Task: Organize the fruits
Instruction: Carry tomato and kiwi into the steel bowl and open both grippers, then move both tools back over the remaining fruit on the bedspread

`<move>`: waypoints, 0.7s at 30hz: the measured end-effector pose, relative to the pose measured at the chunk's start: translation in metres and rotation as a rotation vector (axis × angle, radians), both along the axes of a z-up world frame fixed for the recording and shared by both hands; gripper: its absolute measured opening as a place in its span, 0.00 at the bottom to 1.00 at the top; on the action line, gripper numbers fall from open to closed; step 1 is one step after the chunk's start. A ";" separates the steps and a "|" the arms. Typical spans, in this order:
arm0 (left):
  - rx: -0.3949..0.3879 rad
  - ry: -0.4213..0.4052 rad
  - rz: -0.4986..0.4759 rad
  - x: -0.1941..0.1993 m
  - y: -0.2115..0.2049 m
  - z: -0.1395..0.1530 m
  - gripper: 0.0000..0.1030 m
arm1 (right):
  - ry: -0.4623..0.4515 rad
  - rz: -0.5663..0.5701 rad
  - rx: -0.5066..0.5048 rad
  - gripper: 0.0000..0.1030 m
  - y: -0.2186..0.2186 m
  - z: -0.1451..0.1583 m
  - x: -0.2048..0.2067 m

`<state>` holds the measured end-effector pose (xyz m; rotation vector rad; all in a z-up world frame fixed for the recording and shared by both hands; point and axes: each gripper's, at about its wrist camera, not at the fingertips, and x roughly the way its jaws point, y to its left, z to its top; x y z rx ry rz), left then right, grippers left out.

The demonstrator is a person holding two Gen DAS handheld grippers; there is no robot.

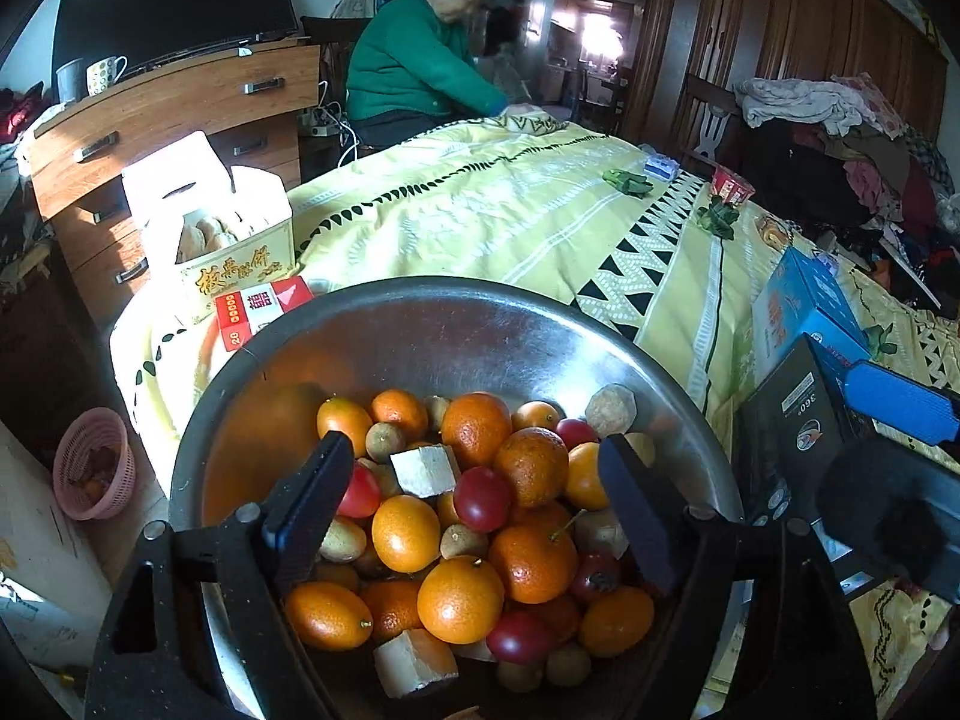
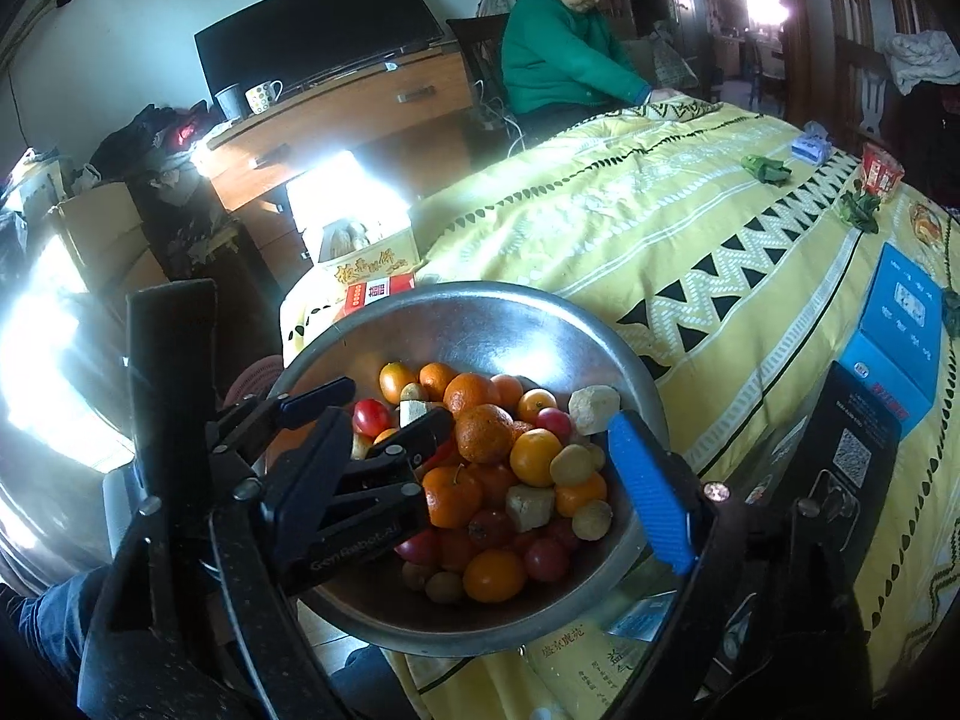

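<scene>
Both grippers' spread jaws hover over a fruit-filled steel bowl [image 1: 420,324] on the yellow bedspread [image 1: 510,210].

The metal bowl [image 1: 456,324] is smooth and glossy, its inner wall mirroring the oranges [image 1: 474,426] — pebbled, shiny rinds. Beneath the bowl lies a matt cloth cover [image 1: 510,222]; behind it, a cardboard box [image 1: 240,264] — and a polished wooden dresser [image 1: 180,102].
</scene>
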<state>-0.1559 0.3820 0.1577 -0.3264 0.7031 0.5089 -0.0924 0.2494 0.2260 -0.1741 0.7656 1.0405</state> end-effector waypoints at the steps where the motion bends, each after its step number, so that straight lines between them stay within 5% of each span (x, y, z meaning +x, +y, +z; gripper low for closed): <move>1: 0.008 0.000 0.005 -0.001 -0.002 0.002 0.87 | -0.008 -0.004 0.007 0.85 -0.004 0.003 -0.002; 10: 0.117 -0.028 -0.021 -0.003 -0.054 0.041 0.98 | -0.077 -0.135 0.076 0.89 -0.106 0.020 -0.039; 21: 0.194 -0.119 -0.242 0.014 -0.182 0.097 1.00 | -0.063 -0.380 0.104 0.94 -0.236 0.025 -0.074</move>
